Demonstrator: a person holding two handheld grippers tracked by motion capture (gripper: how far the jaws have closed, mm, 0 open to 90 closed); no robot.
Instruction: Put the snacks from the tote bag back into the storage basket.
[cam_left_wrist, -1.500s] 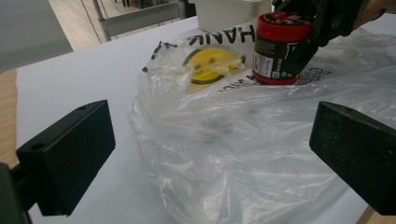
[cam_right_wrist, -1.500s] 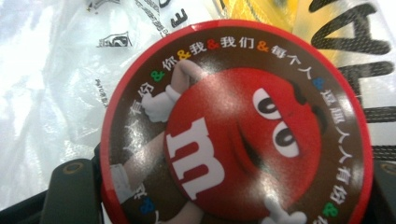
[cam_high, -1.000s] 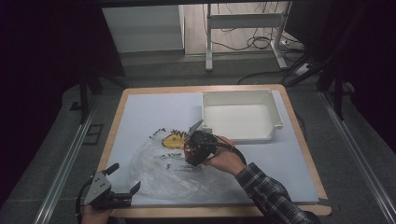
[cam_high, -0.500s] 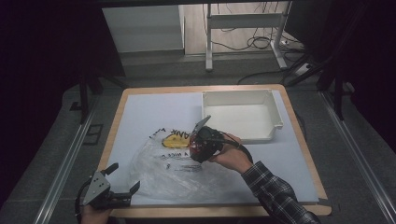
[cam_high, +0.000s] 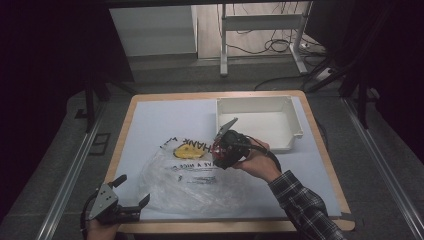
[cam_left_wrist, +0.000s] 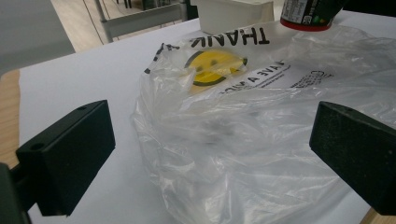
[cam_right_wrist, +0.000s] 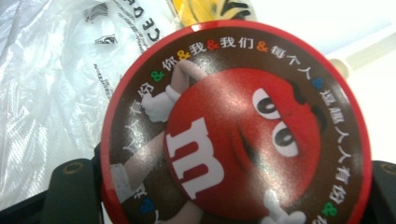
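Observation:
A clear plastic bag (cam_high: 195, 185) with a yellow smiley and black print lies crumpled on the white mat. My right gripper (cam_high: 226, 148) hovers over the bag's far edge, shut on a round M&M's container (cam_right_wrist: 233, 126) with a red-rimmed lid showing the red character. That container (cam_left_wrist: 310, 14) hangs above the bag (cam_left_wrist: 243, 130) in the left gripper view. At the table's front left corner my left gripper (cam_high: 134, 188) stands open beside the bag's near edge, its jaws wide apart with nothing between them.
A white rectangular tray (cam_high: 295, 120) sits at the back right of the mat, just beyond the right gripper. The wooden table edge (cam_high: 225, 227) runs along the front. Bare mat lies left of the bag.
The right gripper has carried the container a little to the right, toward the tray. The left gripper has stayed in place.

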